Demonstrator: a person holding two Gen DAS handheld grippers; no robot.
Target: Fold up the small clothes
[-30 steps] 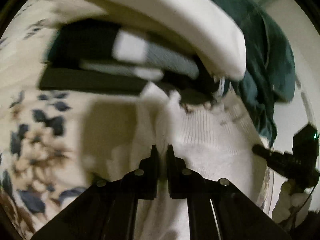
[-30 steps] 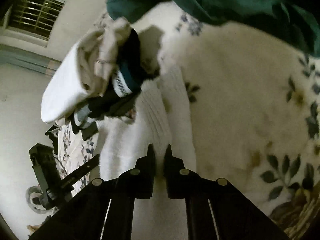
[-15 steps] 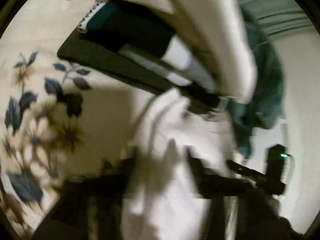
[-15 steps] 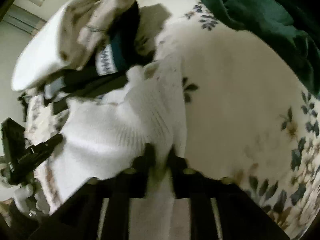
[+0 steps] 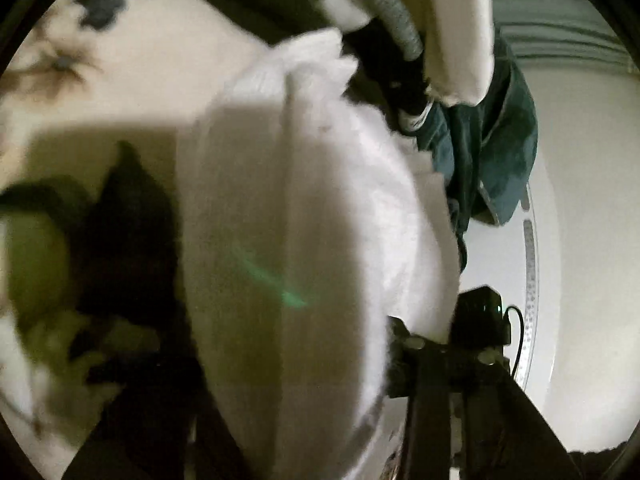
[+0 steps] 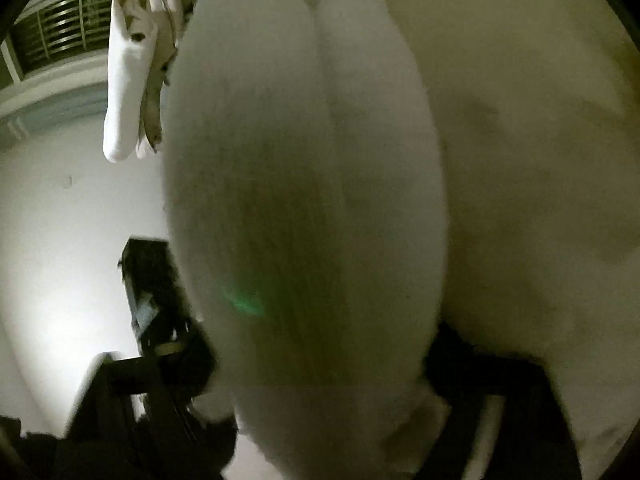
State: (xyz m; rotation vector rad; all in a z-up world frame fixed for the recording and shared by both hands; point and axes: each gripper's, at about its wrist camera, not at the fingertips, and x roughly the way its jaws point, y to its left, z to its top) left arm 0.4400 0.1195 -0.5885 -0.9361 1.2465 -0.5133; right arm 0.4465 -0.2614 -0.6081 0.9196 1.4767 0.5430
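Observation:
A white ribbed knit garment (image 5: 312, 208) is draped right over the left wrist camera and hides the left fingertips. The same white garment (image 6: 308, 184) fills the middle of the right wrist view and hides the right fingertips. Each gripper was shut on an edge of it a moment ago, but the jaws do not show now. In the left wrist view the right gripper's black body (image 5: 480, 320) sits at the garment's lower right. In the right wrist view the left gripper's black body (image 6: 160, 296) sits at its lower left.
A stack of folded clothes, white on top and dark below (image 5: 448, 28), lies beyond the garment; it also shows in the right wrist view (image 6: 132, 72). A dark green cloth (image 5: 496, 148) hangs at right. The cream floral bedspread (image 5: 132, 60) lies underneath. A barred window (image 6: 60, 36) is at top left.
Both grippers have lifted the white garment off the bedspread and swung it up, so it now covers both cameras. The views have tilted toward the wall.

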